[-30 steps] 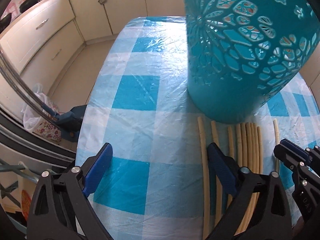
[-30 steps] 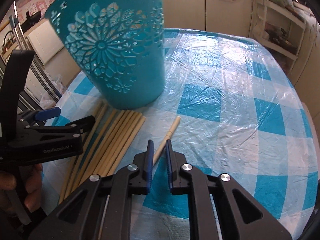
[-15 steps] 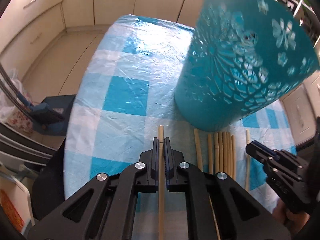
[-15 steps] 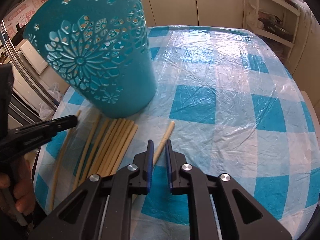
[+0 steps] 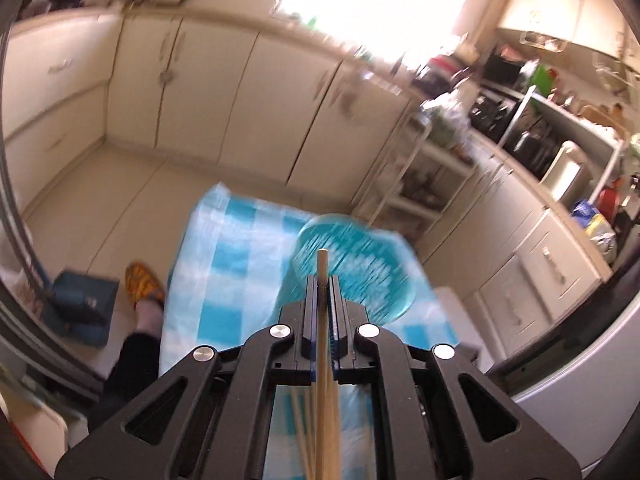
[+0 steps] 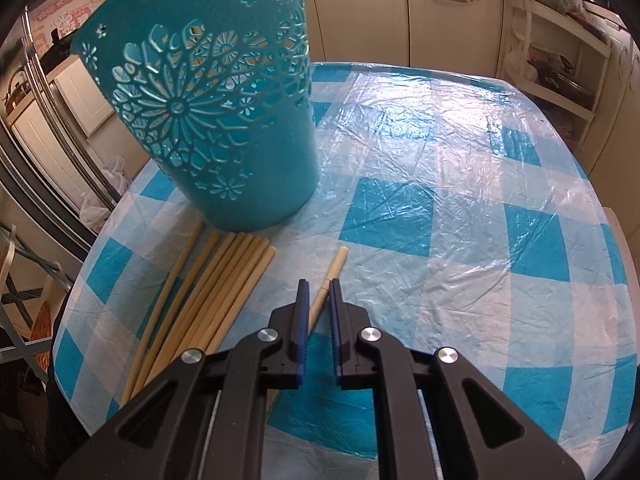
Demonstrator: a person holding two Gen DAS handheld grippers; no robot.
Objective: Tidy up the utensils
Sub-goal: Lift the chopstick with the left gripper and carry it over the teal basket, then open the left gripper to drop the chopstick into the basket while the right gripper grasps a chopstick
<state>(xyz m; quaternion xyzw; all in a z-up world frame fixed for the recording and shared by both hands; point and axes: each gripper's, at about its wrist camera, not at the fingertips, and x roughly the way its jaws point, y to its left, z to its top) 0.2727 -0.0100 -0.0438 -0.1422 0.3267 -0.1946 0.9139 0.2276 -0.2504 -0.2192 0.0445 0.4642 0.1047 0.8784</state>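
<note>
Now left claw (image 5: 322, 284) is clamping one chopstick (image 5: 321, 268) above the teal holder (image 5: 352, 264) for dropping in, while right claw (image 6: 318, 292), nearly closed and empty, is hovering over a stray chopstick (image 6: 335, 266) on the counter (image 6: 460, 200).

both claws, left claw (image 5: 322, 284) and right claw (image 6: 318, 292), are black plastic with blue pads and silver screws.

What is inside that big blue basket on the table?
Through the cut-out holes of the basket only its own blue inner wall shows. The solid lower part hides the bottom, and the other view is too blurred to tell.
</note>
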